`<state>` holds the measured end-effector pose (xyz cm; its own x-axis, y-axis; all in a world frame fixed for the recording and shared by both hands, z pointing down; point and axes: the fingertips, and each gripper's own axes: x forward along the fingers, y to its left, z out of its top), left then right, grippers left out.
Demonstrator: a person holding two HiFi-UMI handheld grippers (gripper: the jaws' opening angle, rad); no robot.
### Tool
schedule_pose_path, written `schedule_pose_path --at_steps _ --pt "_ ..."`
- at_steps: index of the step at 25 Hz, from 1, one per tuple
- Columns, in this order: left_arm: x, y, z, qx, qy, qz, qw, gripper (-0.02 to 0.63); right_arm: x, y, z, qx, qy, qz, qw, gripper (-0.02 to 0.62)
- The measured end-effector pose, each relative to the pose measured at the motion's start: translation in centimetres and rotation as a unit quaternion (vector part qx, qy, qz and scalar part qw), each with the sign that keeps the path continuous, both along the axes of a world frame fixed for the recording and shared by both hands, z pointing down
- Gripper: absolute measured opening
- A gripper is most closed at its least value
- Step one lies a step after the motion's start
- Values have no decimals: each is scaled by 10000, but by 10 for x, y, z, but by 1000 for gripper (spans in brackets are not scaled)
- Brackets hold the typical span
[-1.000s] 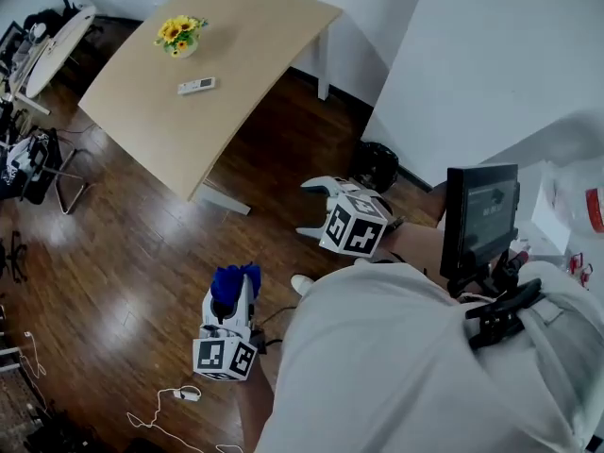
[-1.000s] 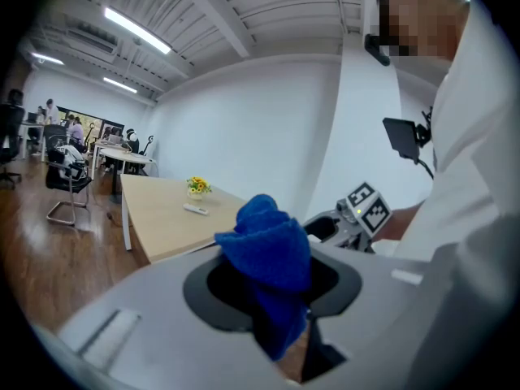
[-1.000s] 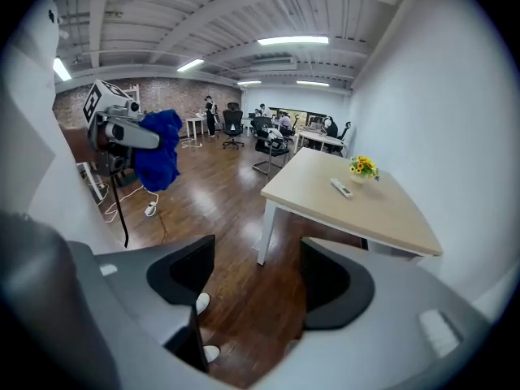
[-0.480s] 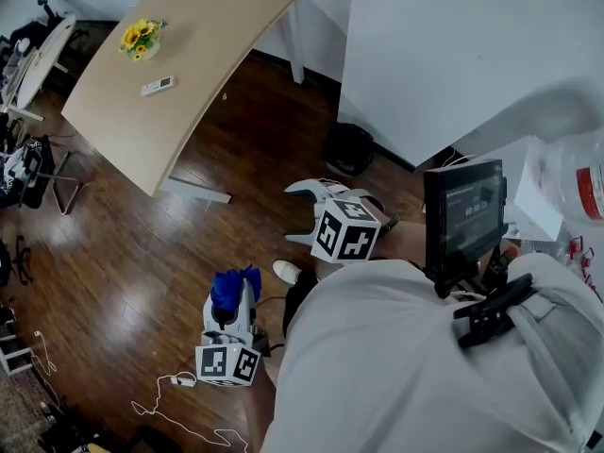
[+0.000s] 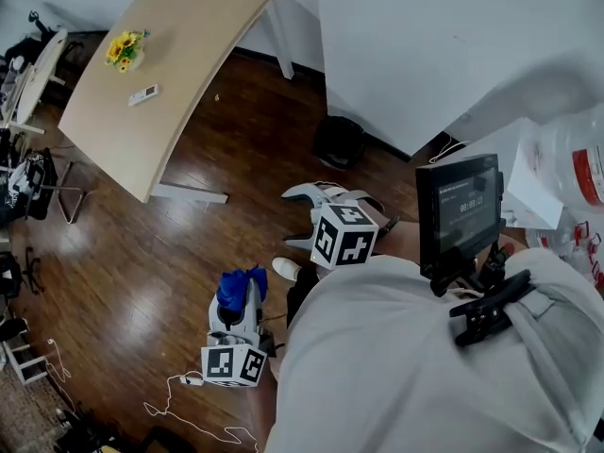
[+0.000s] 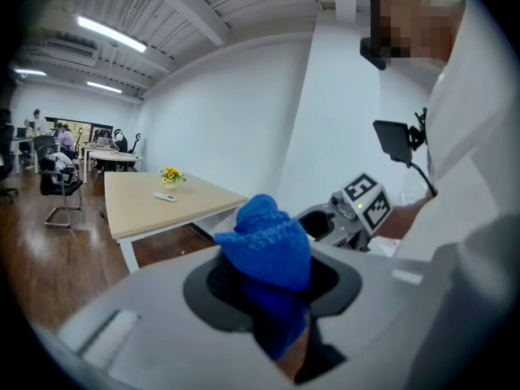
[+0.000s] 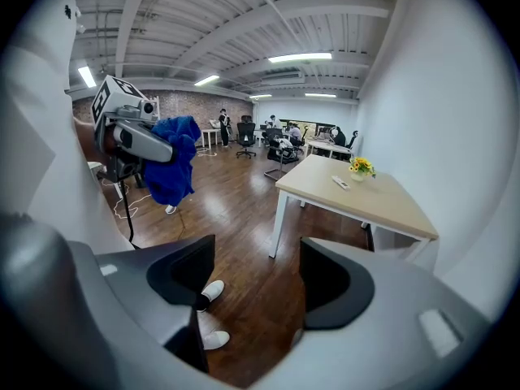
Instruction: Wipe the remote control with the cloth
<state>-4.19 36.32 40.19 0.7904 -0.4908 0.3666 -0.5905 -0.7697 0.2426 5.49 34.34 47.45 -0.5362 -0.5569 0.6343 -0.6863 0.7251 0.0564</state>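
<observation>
The white remote control (image 5: 143,93) lies on the light wooden table (image 5: 189,45) far across the room, beside a small vase of yellow flowers (image 5: 124,47). My left gripper (image 5: 240,289) is held low over the wood floor, shut on a bunched blue cloth (image 5: 238,284). In the left gripper view the cloth (image 6: 266,242) fills the jaws, with the remote (image 6: 166,197) small and distant. My right gripper (image 5: 294,215) is open and empty, held in the air near my body. The right gripper view shows the remote (image 7: 341,183) on the table and the cloth (image 7: 172,169) at left.
A white partition wall (image 5: 425,45) stands right of the table, with a black bin (image 5: 338,142) at its foot. A chair (image 5: 42,182) and clutter line the left side. A white cable (image 5: 189,394) trails on the floor. A small screen (image 5: 460,210) is mounted at my chest.
The head view has swung, so the table and remote now sit farther up and left. Both grippers keep about the same pose; the left one still holds the cloth.
</observation>
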Motion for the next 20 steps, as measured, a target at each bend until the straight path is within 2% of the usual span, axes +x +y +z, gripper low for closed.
schedule_pose_path --at_steps 9,20 --pt "18 14 -1 56 -63 -5 10000 146 24 15 -3 110 50 18 9999 329" --pt "20 10 -2 92 -127 101 9998 146 28 14 -2 91 73 86 9999 327"
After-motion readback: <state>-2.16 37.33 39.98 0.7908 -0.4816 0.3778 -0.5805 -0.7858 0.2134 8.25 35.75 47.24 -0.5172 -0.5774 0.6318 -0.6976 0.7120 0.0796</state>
